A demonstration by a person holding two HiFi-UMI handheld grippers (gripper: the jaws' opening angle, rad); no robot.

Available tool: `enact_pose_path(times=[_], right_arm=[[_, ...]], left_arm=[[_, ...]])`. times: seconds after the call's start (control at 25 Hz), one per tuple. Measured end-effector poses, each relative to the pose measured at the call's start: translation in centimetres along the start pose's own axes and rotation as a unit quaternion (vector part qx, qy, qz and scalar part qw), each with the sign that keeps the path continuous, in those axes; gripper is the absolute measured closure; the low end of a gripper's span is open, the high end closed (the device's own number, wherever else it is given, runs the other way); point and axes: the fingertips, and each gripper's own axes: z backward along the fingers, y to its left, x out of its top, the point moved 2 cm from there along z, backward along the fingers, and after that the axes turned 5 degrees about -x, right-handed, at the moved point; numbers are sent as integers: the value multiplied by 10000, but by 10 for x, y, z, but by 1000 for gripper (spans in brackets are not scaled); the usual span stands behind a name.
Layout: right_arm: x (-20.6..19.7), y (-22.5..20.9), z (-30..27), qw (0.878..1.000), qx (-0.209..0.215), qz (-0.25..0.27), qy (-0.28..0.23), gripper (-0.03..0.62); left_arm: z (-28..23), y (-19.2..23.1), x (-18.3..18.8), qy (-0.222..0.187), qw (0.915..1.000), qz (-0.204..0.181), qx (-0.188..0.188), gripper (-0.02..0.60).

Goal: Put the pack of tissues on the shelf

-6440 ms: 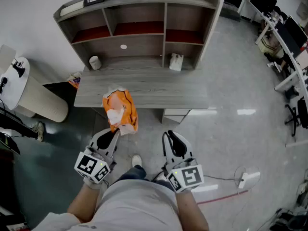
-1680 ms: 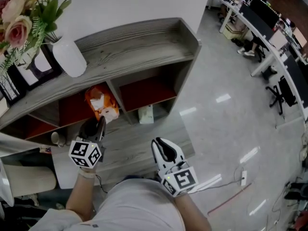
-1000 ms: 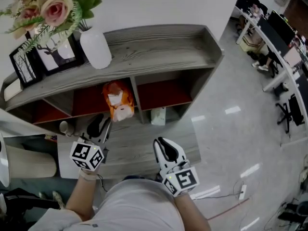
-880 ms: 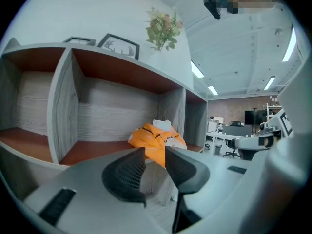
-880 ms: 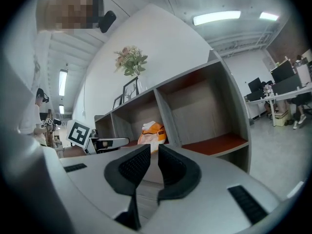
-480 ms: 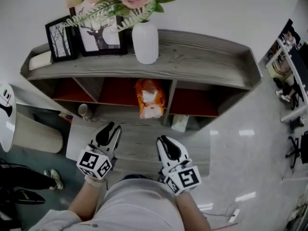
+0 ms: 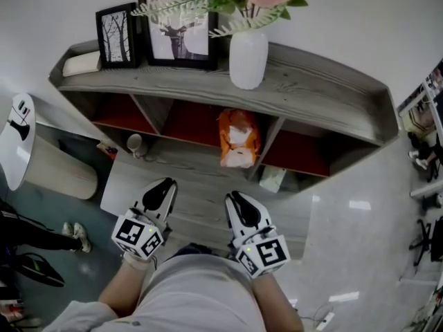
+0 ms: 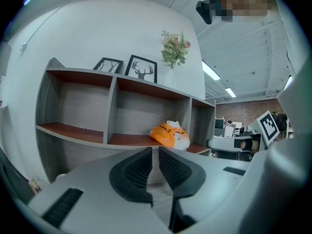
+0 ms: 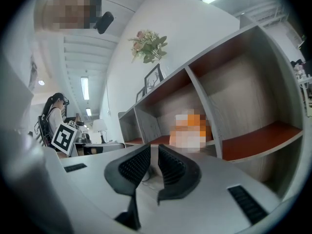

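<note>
Starting at your left, the cup (image 7: 134,142) stands on the desk (image 7: 201,185) under the left compartment and has no part in this job. Your left gripper (image 7: 164,185) hangs low over the front of the desk, well apart from the shelf (image 7: 325,95). Its jaws are closing with only a narrow slit between the pads, and nothing is between them. Look to the middle and you find the pack of tissues (image 7: 237,138), orange with a white end. It already lies on the red board of the shelf's middle compartment, close to the divider on its right side and below the vase (image 7: 248,59). By that lie I judge the placing done, so the step in hand is the finish, not the carry. Your right gripper (image 7: 234,200) sits beside the left one over the desk, its jaws drawn together and empty. Further right, a small white packet (image 7: 273,178) rests on the desk under the right compartment and should stay where it is. The pack seems to sit near the front edge of its board, though how far its end overhangs I cannot tell. So the next move calls for little: keep both tools clear of it. If it looks unsteady to you, nudge it deeper with the flat of your left tool, taking care not to catch the soft wrapper.
</note>
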Motion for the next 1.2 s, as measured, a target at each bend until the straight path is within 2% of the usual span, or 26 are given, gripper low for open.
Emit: enact_pose_path(times=[0.4,0.68,1.2], right_arm=[[-5,9,-3,9999,129,22,84,537],[-7,7,1,9997,22,193,152,537],[-6,0,8,9997,-156,170,128,537]], left_arm=[[10,-4,-10,72,9999,133,19,541],[5,-6,-9,84,9998,125,-109,541],[-5,-12,-8,75,9992,135,-373,541]])
